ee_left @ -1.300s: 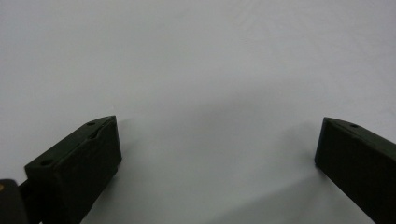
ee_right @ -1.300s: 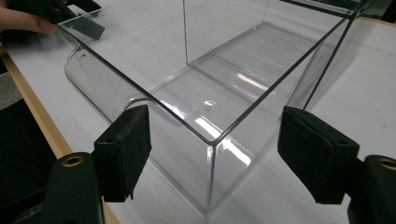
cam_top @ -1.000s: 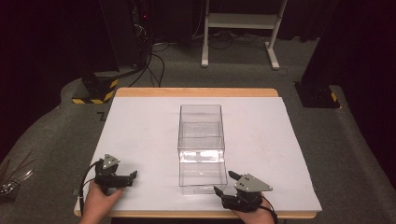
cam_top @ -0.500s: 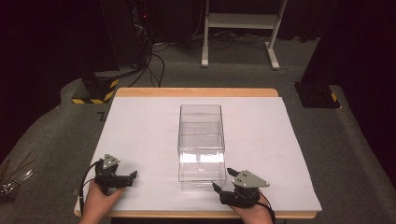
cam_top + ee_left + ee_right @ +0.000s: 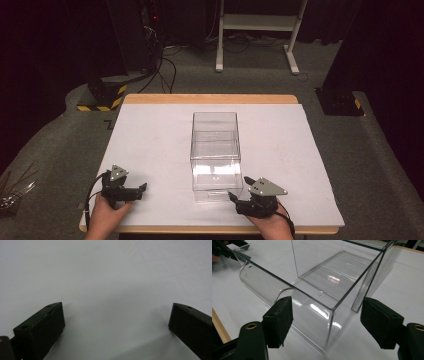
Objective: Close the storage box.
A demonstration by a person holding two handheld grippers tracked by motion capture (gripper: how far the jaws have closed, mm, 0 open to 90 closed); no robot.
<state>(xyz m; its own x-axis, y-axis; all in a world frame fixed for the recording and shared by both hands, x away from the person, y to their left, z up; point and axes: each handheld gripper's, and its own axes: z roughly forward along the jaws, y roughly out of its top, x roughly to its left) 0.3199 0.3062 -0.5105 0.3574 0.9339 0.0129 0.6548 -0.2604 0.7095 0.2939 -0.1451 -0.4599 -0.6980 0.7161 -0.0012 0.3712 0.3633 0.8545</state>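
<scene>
Clear plastic box (image 5: 215, 152) mid-desk (image 5: 150, 140), right gripper (image 5: 239, 201) jaws released astride its near corner, left gripper (image 5: 141, 189) jaws released over bare white surface

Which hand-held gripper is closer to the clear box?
The right hand-held gripper: its open jaws sit at the clear plastic box's near corner. The left hand-held gripper sits farther off.

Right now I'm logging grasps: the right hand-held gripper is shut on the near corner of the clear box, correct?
Not shut. In the right gripper view the right hand-held gripper is open, its jaws spread to either side of the clear box near corner, not touching it.
</scene>
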